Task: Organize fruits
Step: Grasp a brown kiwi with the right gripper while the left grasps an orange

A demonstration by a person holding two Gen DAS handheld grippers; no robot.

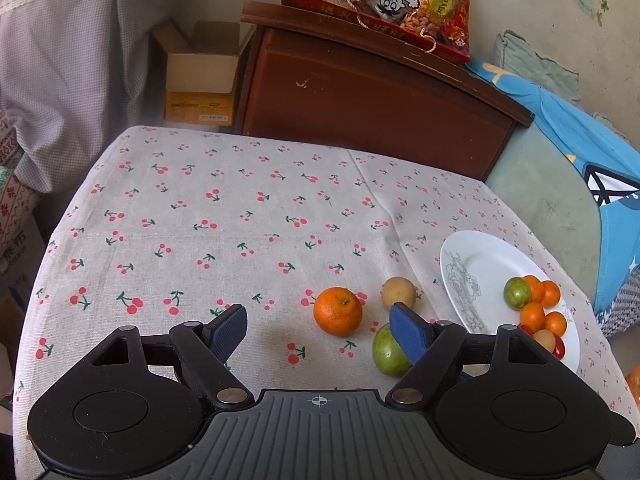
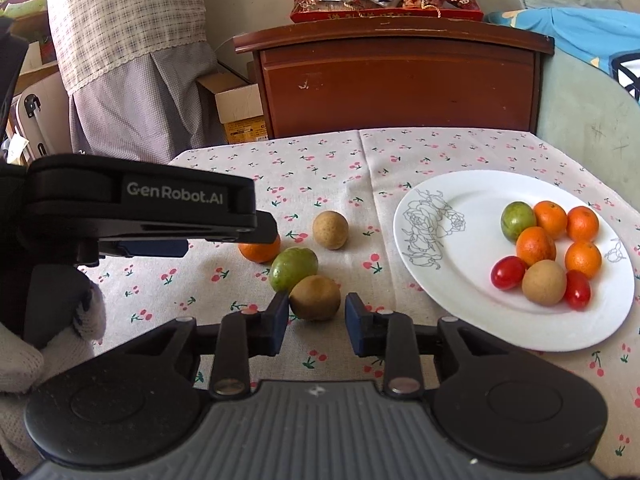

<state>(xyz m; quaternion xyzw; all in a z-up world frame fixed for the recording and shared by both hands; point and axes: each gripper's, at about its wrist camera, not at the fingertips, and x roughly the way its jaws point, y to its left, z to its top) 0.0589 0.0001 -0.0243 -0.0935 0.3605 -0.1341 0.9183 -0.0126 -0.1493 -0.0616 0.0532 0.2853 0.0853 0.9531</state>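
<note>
Beside plate [image 2: 436, 280] rim: right gripper [image 2: 317, 322] spread around brown fruit [image 2: 315, 297]; left gripper [image 1: 318, 330] wide, empty.

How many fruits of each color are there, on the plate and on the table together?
Orange: 5, four on the plate, one on the table
Green: 2, one on the plate, one off it
Brown: 3, one on the plate, two off
Red: 2, both on the plate
Total: 12

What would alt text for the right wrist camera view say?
The open right gripper points at a round brown fruit on a cherry-print tablecloth, beside a green fruit. To the right, a white plate holds oranges, red tomatoes and more fruit.
</note>
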